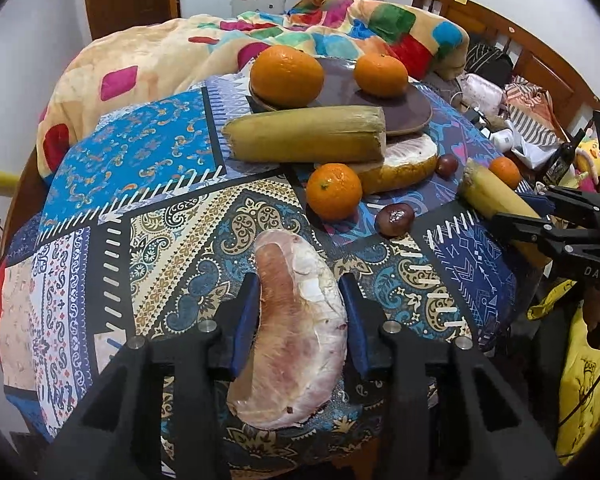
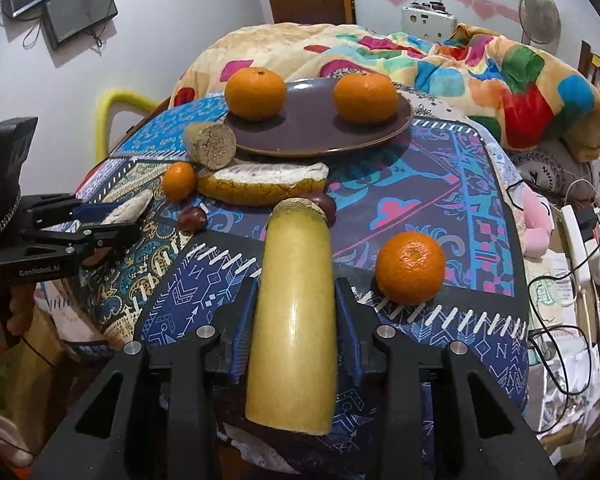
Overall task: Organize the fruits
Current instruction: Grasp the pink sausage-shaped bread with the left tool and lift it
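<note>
Left wrist view: left gripper (image 1: 300, 320) pinches a pomelo wedge (image 1: 296, 336), blue pads pressed on both flanks; wedge sits nearest the camera, well short of the purple plate (image 1: 404, 112). Plate carries two oranges (image 1: 287, 76), one at each rim. A long yellow-green cane piece (image 1: 306, 140) lies just in front of the plate, a pomelo rind slice (image 1: 404, 166) beside it, a third orange (image 1: 334, 190) and a dark chestnut (image 1: 394, 219) nearer than those.

Right wrist view: right gripper (image 2: 296, 320) is clamped on a second cane piece (image 2: 296, 320), which points toward the plate (image 2: 320, 140). A loose orange (image 2: 410, 268) sits right of the cane, near the edge of the patterned cloth (image 2: 440, 184).

Risks: wedge is soft and curved, so it could squash or pivot out. The smooth cane may slide through the pads when tilted. Swinging it right could knock the loose orange off the edge. Plate middle is narrow; a careless drop could roll an orange off
</note>
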The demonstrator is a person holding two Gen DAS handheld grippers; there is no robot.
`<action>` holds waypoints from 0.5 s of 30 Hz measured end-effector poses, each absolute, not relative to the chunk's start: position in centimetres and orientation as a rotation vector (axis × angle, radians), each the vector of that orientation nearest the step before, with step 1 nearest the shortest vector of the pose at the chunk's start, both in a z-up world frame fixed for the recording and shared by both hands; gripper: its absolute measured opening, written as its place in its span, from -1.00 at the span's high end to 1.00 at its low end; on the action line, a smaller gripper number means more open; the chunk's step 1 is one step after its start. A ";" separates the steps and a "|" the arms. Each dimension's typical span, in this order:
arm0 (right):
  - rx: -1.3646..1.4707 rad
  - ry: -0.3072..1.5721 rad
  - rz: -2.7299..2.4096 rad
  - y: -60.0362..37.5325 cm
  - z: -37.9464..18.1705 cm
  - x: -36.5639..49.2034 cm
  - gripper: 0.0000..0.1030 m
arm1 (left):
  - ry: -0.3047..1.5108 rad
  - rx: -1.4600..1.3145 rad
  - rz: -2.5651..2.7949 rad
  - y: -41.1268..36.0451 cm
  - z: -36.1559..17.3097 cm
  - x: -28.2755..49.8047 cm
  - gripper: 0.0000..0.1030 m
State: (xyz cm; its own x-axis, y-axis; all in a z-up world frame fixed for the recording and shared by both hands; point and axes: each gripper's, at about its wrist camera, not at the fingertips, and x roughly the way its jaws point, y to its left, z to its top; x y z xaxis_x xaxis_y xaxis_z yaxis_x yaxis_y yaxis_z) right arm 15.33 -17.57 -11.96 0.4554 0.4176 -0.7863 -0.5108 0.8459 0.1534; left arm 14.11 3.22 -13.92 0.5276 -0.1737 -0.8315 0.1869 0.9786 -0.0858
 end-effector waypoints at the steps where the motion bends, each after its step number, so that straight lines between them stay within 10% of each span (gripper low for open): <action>1: -0.104 0.932 0.573 -17.7 -11.8 15.3 0.32 | 0.985 0.013 -0.211 3.3 -13.8 13.9 0.28; 15: -0.073 0.826 0.566 -18.3 -8.6 15.7 0.33 | 0.869 -0.001 -0.204 3.3 -9.8 13.5 0.59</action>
